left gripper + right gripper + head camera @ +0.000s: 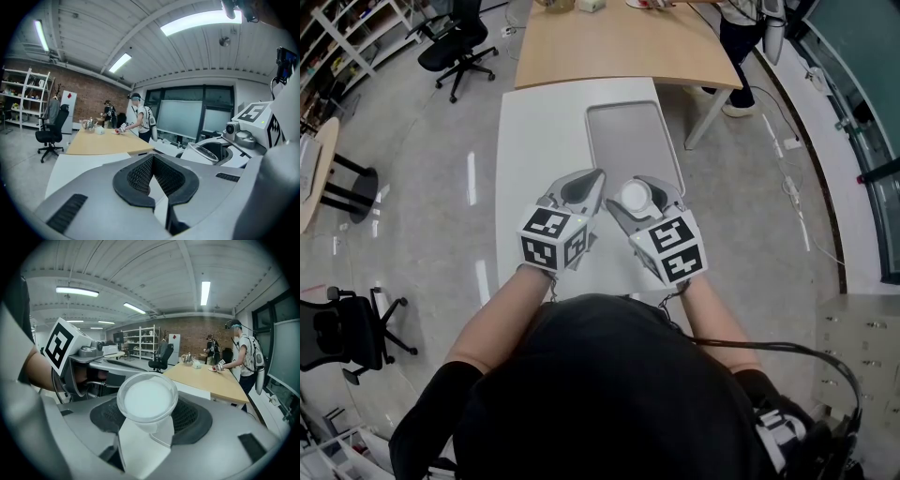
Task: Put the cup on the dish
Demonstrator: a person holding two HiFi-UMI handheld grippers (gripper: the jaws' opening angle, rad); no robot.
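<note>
The right gripper [149, 420] clamps the white cup [146, 398] (held upright); the left gripper [153, 161] is closed, empty

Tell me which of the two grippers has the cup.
The right gripper: its jaws clamp the cup. The left gripper's jaws meet with nothing between them.

- Cup [146, 399]: its lower part is sunk between the jaws of the right tongs [150, 422]; only the rim and white inside show.
- Tray [633, 141]: its near end is hidden behind the right tongs in the head view.
- Bench [534, 131]: its near end is covered by the person's head and arms.
- Wooden table [619, 42]: cut off by the top edge; the things on it are too small to name.
- Bystander [741, 37]: cut off at the top edge.
</note>
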